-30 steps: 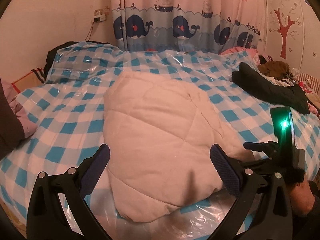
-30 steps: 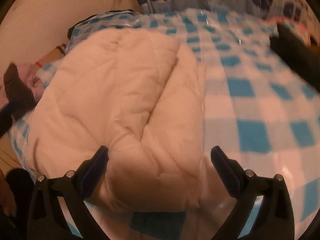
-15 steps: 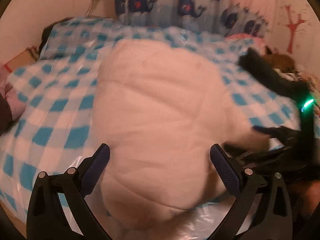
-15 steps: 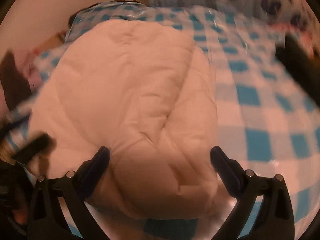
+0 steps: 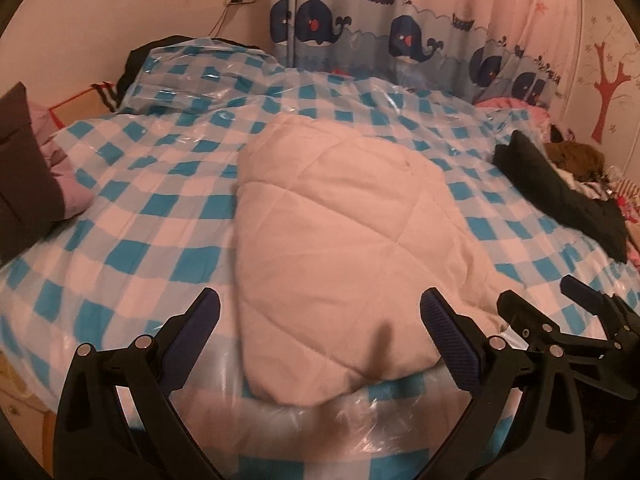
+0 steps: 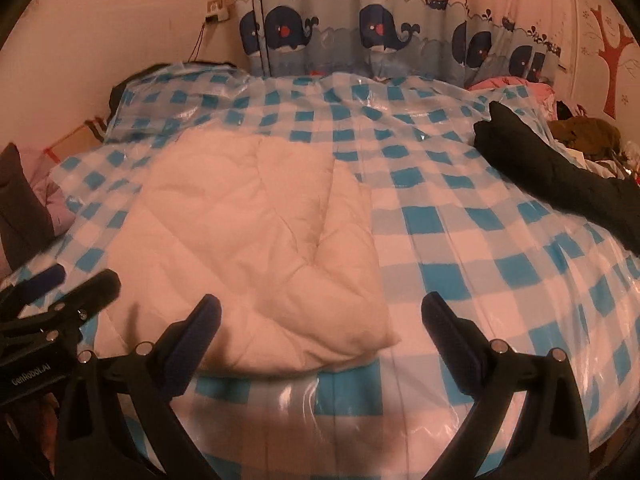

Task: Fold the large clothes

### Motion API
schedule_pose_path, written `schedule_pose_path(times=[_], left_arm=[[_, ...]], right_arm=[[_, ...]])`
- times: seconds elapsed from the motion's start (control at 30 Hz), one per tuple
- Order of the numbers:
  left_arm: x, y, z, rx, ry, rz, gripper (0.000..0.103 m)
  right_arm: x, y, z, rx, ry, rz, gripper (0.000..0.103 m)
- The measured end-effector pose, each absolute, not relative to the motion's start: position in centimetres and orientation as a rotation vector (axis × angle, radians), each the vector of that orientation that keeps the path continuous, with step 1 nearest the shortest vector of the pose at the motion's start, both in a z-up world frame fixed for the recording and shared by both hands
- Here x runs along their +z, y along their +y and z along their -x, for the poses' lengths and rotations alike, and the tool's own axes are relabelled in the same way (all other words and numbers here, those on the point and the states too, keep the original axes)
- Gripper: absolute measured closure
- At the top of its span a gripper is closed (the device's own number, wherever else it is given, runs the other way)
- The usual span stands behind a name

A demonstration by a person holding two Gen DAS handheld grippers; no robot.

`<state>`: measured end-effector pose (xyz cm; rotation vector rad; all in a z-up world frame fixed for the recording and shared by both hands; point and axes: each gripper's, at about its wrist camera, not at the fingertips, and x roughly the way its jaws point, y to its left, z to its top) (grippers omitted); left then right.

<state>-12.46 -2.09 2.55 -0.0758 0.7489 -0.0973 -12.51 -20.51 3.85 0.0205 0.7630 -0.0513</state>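
Observation:
A cream quilted padded garment (image 5: 340, 236) lies folded into a thick bundle on the bed, also seen in the right wrist view (image 6: 256, 248). My left gripper (image 5: 320, 332) is open and empty, held just above the bundle's near edge. My right gripper (image 6: 320, 332) is open and empty, above the bundle's near right corner. The right gripper also shows at the right edge of the left wrist view (image 5: 560, 312). The left gripper shows at the left edge of the right wrist view (image 6: 60, 292).
The bed has a blue and white checked cover under clear plastic sheet (image 5: 152, 208). A black garment (image 6: 560, 176) lies at the right with a heap of clothes (image 6: 588, 132) behind it. Purple and dark cloth (image 5: 36, 176) lies at the left. A whale curtain (image 6: 380, 36) hangs behind.
Both grippers have pulled back and up from the bundle toward the near edge of the bed. The bundle lies still and both stay open.

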Motion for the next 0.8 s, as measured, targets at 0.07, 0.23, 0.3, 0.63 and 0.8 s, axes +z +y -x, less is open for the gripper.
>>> schedule_pose_path(times=[0.07, 0.23, 0.3, 0.63, 0.8], left_arm=[[2.7, -1.7, 13.0, -0.076, 0.760, 0.086, 0.007], [2.8, -0.7, 13.4, -0.053, 0.796, 0.105, 0.007], [2.8, -0.7, 13.5, -0.054, 0.801, 0.105, 0.007], [2.3, -1.1, 13.2, -0.075, 0.832, 0.098, 0.007], [1.8, -1.0, 12.6, -0.076, 0.853, 0.099, 0.007]], right_arm=[[3.5, -20.4, 12.4, -0.086, 0.800, 0.016, 0.007], [3.4, -21.1, 13.1, -0.073, 0.859, -0.003, 0.007], [3.6, -21.1, 13.5, -0.072, 0.865, -0.008, 0.007], [3.6, -20.2, 12.8, -0.050, 0.994, -0.006, 0.007], [3.1, -19.9, 12.7, -0.040, 1.007, -0.016, 0.007]])
